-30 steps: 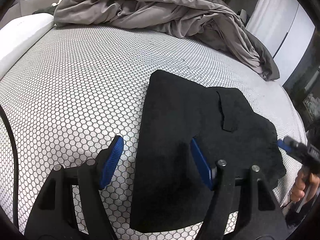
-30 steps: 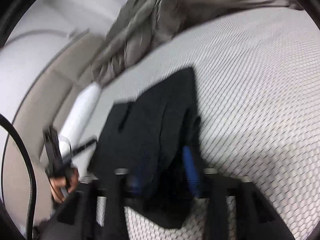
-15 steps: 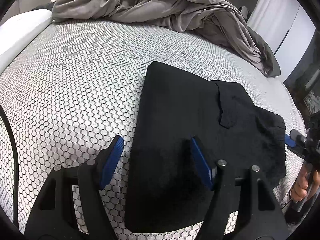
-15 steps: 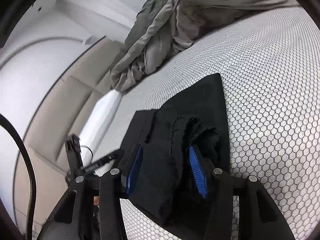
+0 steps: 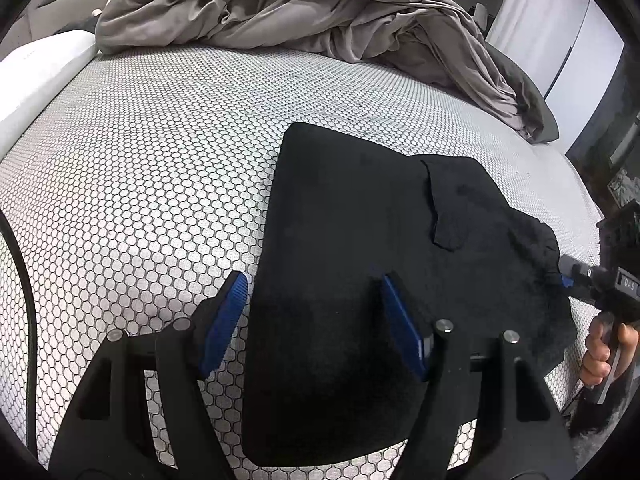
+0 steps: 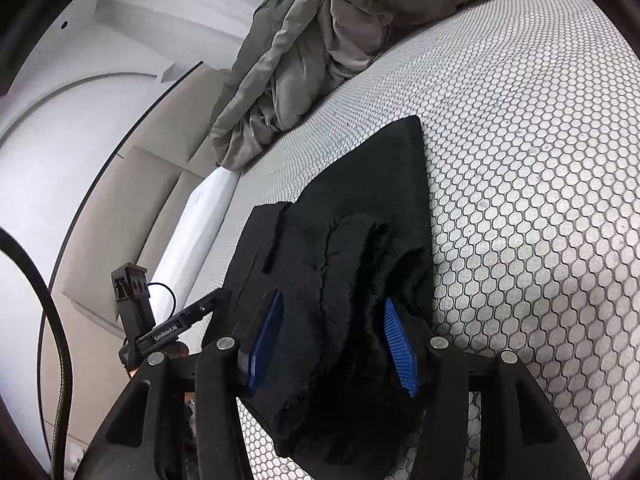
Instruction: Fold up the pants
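The black pants [image 5: 360, 264] lie folded on the honeycomb-patterned bed, also seen in the right wrist view [image 6: 352, 248]. My left gripper [image 5: 312, 320] is open, with its jaws astride the pants' near left edge and nothing held. My right gripper [image 6: 332, 340] is open, with its blue pads on either side of a raised bunched fold of the pants. The right gripper also shows in the left wrist view [image 5: 592, 280] at the pants' right edge. The left gripper shows in the right wrist view [image 6: 176, 324] at the far left.
A crumpled grey duvet [image 5: 320, 20] lies heaped along the far side of the bed. A white pillow [image 5: 36, 80] lies at the far left. The bed's edge [image 5: 580, 184] runs close to the right of the pants. A black cable [image 5: 24, 280] hangs at the left.
My right gripper has opened and let the bunched pants edge down onto the bed. The left gripper has stayed open and shifted slightly over the pants' left edge.
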Motion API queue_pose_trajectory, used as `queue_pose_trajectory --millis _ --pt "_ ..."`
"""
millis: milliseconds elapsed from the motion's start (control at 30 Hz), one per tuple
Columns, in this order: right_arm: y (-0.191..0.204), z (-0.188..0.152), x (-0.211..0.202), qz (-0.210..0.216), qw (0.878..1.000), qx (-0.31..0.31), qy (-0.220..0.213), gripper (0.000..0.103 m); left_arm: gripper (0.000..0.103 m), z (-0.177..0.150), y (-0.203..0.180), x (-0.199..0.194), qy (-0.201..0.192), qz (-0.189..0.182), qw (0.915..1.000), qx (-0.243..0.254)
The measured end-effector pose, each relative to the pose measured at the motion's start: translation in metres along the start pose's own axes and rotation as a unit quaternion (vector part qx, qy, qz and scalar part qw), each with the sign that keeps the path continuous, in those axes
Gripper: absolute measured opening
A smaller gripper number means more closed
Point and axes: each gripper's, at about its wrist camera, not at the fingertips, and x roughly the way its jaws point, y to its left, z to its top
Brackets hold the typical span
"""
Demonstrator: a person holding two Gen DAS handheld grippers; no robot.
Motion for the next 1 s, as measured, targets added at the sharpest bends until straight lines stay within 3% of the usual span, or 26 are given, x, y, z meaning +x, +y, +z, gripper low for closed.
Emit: queue_pose_trajectory --millis 300,333,367,400,467,533,600,700,733,767,833,900,1000 --pt "-0.007 -0.007 0.009 0.012 0.999 -0.008 0.04 0.053 0.066 0.002 0.003 -0.001 -0.002 0.0 1.0 -0.002" --pt "-0.008 -0.007 0.008 0.008 0.999 -0.008 0.038 0.046 0.066 0.002 0.003 -0.001 -0.002 0.001 1.0 -0.002" --pt "-0.007 -0.007 0.007 -0.003 0.999 -0.014 0.035 0.021 0.066 0.002 0.003 -0.002 -0.002 0.001 1.0 -0.002" --pt "-0.002 -0.006 0.005 -0.016 0.999 -0.022 0.029 0.015 0.066 0.002 0.003 -0.002 -0.002 0.001 1.0 -0.003" --pt "0.007 -0.005 -0.004 0.0 1.0 -0.019 0.015 0.012 0.066 0.003 0.004 -0.004 -0.005 0.0 1.0 -0.006" --pt "0.027 -0.006 -0.021 0.021 0.999 -0.038 -0.006 0.012 0.066 0.003 0.007 -0.005 -0.006 0.001 0.9999 -0.008" --pt "0.035 -0.009 -0.031 0.001 0.998 -0.056 -0.012 0.012 0.066 0.004 0.012 -0.002 -0.002 -0.001 0.9999 -0.012" --pt "0.012 -0.014 -0.018 -0.064 0.998 -0.016 0.024 0.017 0.066 0.002 0.017 0.001 0.004 0.004 0.9999 -0.015" --pt "-0.003 -0.017 -0.009 -0.062 0.997 0.015 0.049 0.019 0.066 0.002 0.018 0.002 0.005 0.006 0.9999 -0.015" --pt "-0.012 -0.019 -0.003 -0.037 0.996 0.037 0.069 0.019 0.066 0.002 0.019 0.003 0.006 0.008 0.9998 -0.016" --pt "-0.019 -0.019 -0.009 0.02 0.996 0.056 0.068 0.022 0.066 0.003 0.021 0.003 0.005 0.008 0.9998 -0.016" --pt "-0.017 -0.02 -0.017 0.058 0.995 0.051 0.066 0.039 0.066 0.003 0.022 0.002 0.003 0.011 0.9998 -0.016" --pt "-0.006 -0.025 -0.021 0.057 0.995 0.018 0.076 0.044 0.066 0.004 0.023 0.002 0.002 0.011 0.9998 -0.016"
